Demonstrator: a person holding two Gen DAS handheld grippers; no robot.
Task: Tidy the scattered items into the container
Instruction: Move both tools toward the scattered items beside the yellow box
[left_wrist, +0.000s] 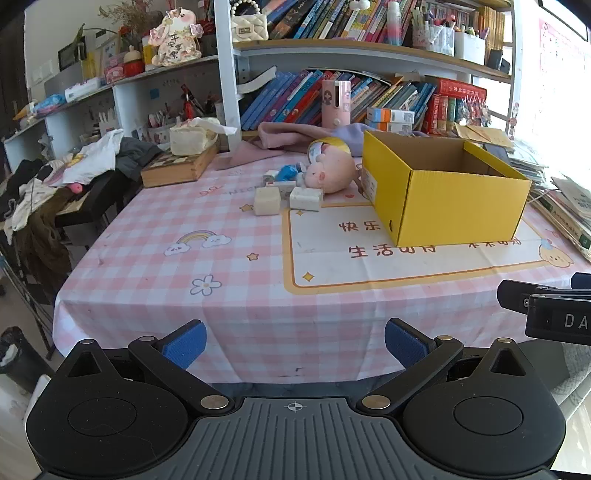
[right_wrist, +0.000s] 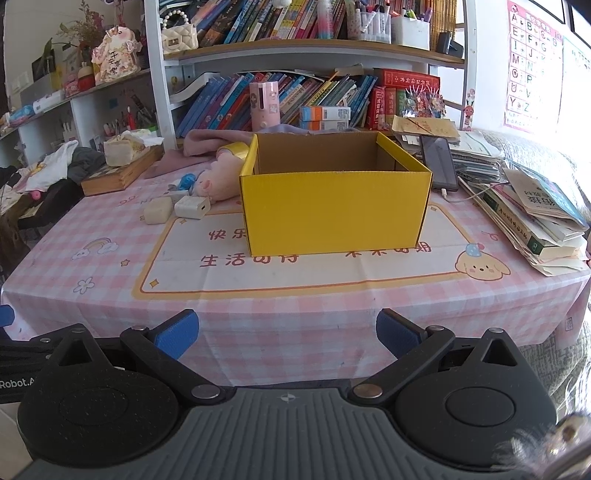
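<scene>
Pink checked tablecloth (left_wrist: 155, 236) covers the tabletop. Doll (left_wrist: 330, 171) and small blocks (left_wrist: 286, 197) near the far edge, doll partly hidden behind yellow box (right_wrist: 334, 214) mid-table. Bookshelves (right_wrist: 295, 51) behind. Left gripper (left_wrist: 293, 341) and right gripper (right_wrist: 286, 332): jaws spread, empty.

Open box (right_wrist: 334, 214) on the table (right_wrist: 295, 295); left of it, doll head (left_wrist: 330, 171) touching its wall, two adapters (left_wrist: 288, 199) in front of the head; book stack (right_wrist: 535, 221) to the right; shelves (right_wrist: 295, 51) behind

Open yellow box (right_wrist: 334, 212) beside scattered items (left_wrist: 291, 190)
</scene>
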